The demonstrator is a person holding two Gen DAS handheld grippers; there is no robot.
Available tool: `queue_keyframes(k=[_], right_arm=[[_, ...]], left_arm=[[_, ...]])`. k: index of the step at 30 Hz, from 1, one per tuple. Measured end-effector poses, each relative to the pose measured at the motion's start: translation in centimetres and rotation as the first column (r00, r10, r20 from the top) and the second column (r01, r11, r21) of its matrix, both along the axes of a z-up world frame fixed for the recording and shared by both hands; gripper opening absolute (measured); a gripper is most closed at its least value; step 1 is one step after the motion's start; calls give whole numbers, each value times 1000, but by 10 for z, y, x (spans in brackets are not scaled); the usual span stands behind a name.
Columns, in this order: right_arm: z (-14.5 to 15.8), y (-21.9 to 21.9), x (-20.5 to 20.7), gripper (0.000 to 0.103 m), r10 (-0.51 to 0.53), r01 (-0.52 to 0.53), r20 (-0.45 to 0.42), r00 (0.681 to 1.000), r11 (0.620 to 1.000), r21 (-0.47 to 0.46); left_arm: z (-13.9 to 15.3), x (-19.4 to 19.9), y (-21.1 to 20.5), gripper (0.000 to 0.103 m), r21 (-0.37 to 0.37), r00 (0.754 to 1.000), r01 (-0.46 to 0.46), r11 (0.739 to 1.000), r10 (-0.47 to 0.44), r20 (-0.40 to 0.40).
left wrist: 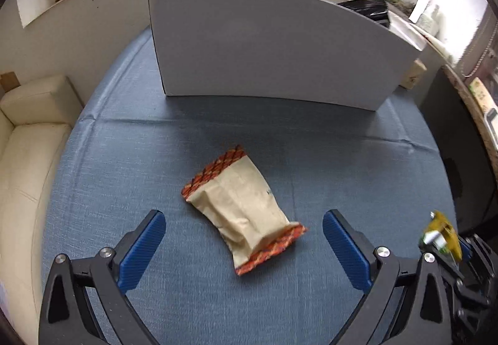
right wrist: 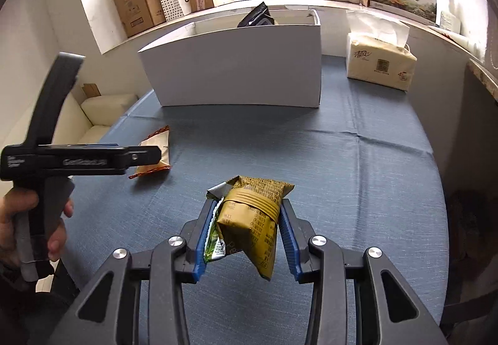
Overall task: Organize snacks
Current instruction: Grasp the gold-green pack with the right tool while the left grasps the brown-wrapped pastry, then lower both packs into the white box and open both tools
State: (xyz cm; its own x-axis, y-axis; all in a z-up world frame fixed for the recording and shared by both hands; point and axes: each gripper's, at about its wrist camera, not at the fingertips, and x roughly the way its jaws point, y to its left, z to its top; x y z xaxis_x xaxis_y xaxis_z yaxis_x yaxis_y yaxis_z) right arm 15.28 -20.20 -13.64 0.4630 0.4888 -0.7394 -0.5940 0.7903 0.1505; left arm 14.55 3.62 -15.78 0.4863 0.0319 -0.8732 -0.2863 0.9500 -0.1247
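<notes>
Snacks are being sorted on a blue tablecloth (right wrist: 358,158), and the white cardboard box (right wrist: 236,71) is standing open-topped at the far side of it, probably as the bin that the packets are meant to end up in. A black packet (right wrist: 256,16) is already poking above its rim near the right end. What else is lying inside is hidden by the tall front wall in both views.

The beige snack packet with red checked ends (left wrist: 244,209) is lying flat on the cloth, well short of the box and skewed to it. The left gripper (left wrist: 244,237) is hanging over it with its jaws spread wide, one blue pad on each side and neither touching, which looks like an approach for pinching it across its width. In the right wrist view, that gripper's body is covering most of this packet.

The olive-gold snack packet (right wrist: 258,220) is being held clear of the cloth by the right gripper (right wrist: 249,236), whose jaws are partly closed with the pads pressing on its crumpled sides, apparently for carrying to the box. A sliver of green and white wrapper (right wrist: 214,243) is wedged against the left pad; whether it is a second snack or part of the same one is unclear. The printing is too small to read.
</notes>
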Motion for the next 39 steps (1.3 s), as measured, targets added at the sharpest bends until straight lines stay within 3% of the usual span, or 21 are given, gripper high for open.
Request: queue_keyframes(k=[4,9,12,13,14,20,25,32,39], right_arm=[[-2,-6,4,43,-13,13,4,1000,1000,13],[-3,-12,7,43,-14,14,-4,1000,999,40],[-5,-10,8,43,-9,9,-5,1000,999,42],[-5,-10,7,43,-4,5,-5,1000,999,46],[-5,-9,7,43,-1,2,-5,1000,999,48],[-4,-8,4,43,8,-7,-5,1000,998,57],[1,-5,3,43,12,-12,-3,1000,998,66],[27,7,16,43,37,-41,53,998,996,82],[93,23,65,43,49,-70,110,993,977,203]], left_arm=[[-16,16,-2,102,44,994,-67,997,70,-84],[-18,13,-9,100,90,995,-46,995,53,-82],[-12,6,-15,81,97,998,-10,995,17,-66],[-9,2,-20,61,108,999,3,994,3,-54],[-7,1,-22,50,112,999,15,994,-9,-49],[0,-14,-14,50,54,999,28,998,-27,-26],[24,-32,-2,50,42,999,27,999,-29,32],[96,-31,23,50,43,976,90,995,-97,193],[167,25,36,50,89,940,125,988,-147,309]])
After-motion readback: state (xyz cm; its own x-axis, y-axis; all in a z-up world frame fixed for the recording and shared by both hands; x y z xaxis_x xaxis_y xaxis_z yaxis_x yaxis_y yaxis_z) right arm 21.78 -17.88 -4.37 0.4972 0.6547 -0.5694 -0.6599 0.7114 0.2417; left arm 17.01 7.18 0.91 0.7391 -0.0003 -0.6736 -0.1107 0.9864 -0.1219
